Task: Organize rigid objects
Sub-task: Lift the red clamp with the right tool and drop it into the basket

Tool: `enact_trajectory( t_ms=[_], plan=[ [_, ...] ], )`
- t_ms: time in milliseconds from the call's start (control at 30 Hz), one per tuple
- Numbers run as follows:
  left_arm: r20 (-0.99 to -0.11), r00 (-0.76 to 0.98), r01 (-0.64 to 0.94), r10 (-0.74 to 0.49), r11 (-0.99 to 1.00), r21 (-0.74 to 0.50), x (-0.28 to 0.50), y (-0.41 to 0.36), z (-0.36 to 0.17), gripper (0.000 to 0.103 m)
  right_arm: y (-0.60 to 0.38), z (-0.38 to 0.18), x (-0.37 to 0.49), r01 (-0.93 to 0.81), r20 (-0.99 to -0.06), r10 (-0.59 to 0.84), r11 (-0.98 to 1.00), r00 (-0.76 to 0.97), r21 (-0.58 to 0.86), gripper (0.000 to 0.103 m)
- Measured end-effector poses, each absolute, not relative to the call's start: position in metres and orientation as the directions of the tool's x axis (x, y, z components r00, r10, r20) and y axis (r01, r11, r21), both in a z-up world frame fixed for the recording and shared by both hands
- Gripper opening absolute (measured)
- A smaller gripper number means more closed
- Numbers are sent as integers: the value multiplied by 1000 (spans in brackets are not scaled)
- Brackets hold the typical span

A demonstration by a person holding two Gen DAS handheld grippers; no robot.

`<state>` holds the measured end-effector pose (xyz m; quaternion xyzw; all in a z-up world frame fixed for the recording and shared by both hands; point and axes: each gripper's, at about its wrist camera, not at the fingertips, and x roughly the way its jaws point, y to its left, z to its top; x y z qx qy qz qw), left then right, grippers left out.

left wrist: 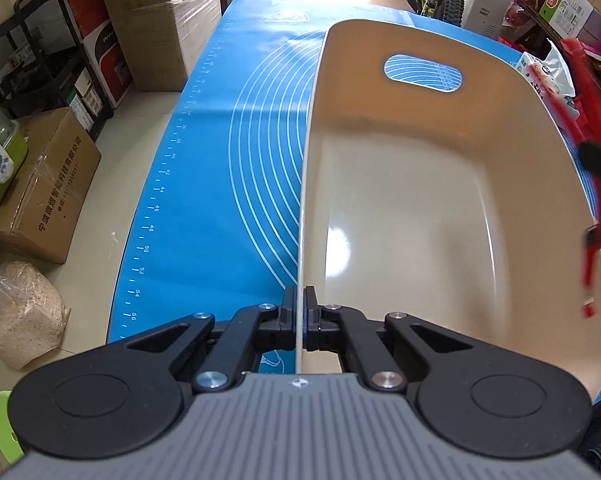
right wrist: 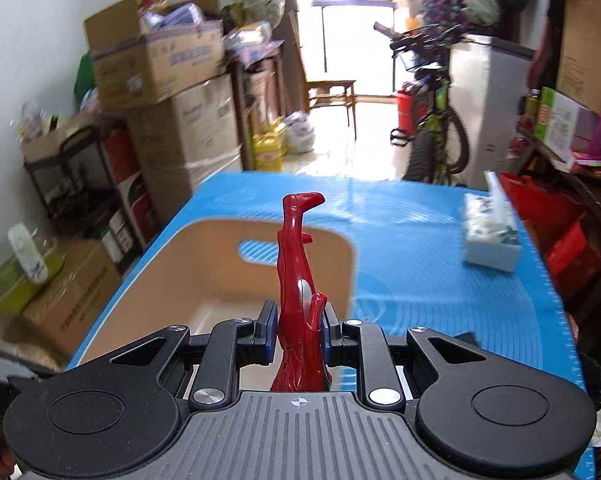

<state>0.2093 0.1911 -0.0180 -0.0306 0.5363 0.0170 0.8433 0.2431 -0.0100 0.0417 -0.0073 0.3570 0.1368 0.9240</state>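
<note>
A beige plastic bin (left wrist: 400, 184) with an oval handle hole stands on the blue mat (left wrist: 236, 184). My left gripper (left wrist: 299, 300) is shut on the bin's near left rim. The bin is empty inside. My right gripper (right wrist: 299, 320) is shut on a red action figure (right wrist: 298, 264), held upside down with its legs pointing up, above the bin's (right wrist: 204, 264) right side. In the left wrist view the figure (left wrist: 592, 200) shows blurred at the right edge, over the bin's right rim.
A white tissue pack (right wrist: 490, 236) lies on the mat's (right wrist: 440, 280) far right. Cardboard boxes (left wrist: 44, 184) and a black rack (left wrist: 48, 60) stand on the floor to the left. A bicycle (right wrist: 432, 120) and red crates (right wrist: 556, 236) stand beyond the table.
</note>
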Motion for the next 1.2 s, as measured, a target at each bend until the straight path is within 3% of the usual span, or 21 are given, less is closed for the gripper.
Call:
enact_trajectory(
  t_ms=[333,700,733,1000,1200],
  plan=[
    [-907,421,-44,0,999,-20,211,189,-21,3,27,-12,250,-308,-802,205,951,561,27,31],
    [-908,418,-35,11,999,-4,211,186,-22,4,45,-30,248,-361,-861,193,932,470,11,32],
    [-909,418,-35,12,999,-3,211,186,-22,4,44,-29,249,-357,-861,196,934,469,18,38],
    [-909,416,-32,12,999,-1,211,185,-22,4,29,3,242,-346,-803,245,937,544,52,60],
    [-909,416,-31,11,1000,-2,210,186,-22,4,6,29,235,-297,-742,241,953,626,59,65]
  ],
)
